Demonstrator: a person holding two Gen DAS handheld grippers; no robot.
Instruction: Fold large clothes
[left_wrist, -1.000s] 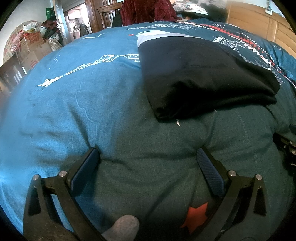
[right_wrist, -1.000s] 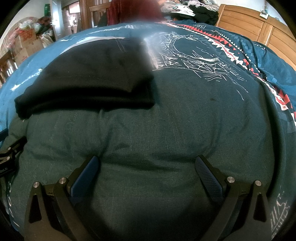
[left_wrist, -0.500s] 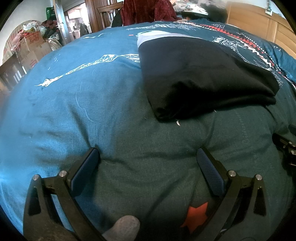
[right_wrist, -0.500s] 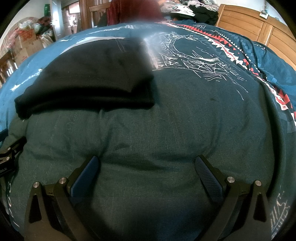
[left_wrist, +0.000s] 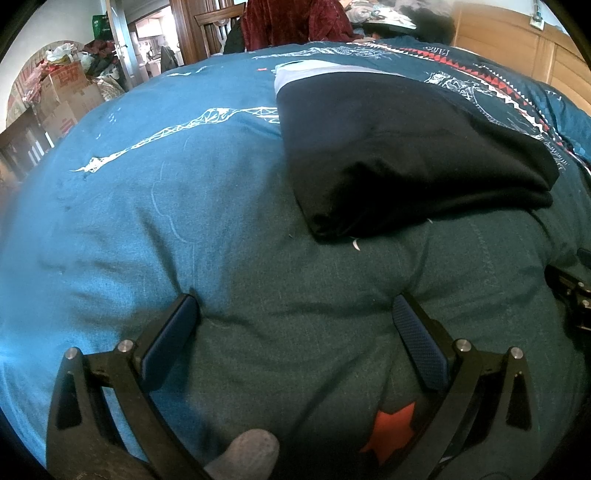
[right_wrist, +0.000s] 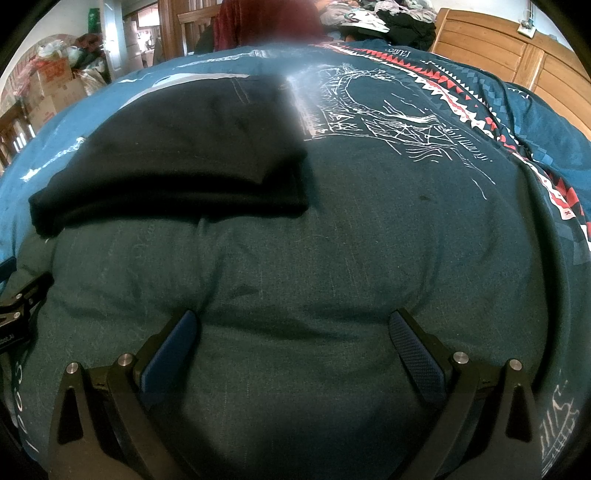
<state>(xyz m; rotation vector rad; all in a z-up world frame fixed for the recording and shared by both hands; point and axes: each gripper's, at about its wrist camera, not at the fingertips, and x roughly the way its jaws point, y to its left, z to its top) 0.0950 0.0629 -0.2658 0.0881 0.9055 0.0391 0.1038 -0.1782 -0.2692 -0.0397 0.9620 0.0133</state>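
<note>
Ahead of your tongs, the garment lies crosswise on the quilt; your left gripper is nearer, and both it and the right gripper are released.

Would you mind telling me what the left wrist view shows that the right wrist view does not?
Only the left wrist view shows a red star print on the dark green garment and a grey fingertip at the bottom edge. Only the right wrist view shows the white line drawing on the bedspread and much more of the wooden headboard. Both show the folded black garment and an open gripper pressed on the green fabric: left gripper, right gripper.
</note>
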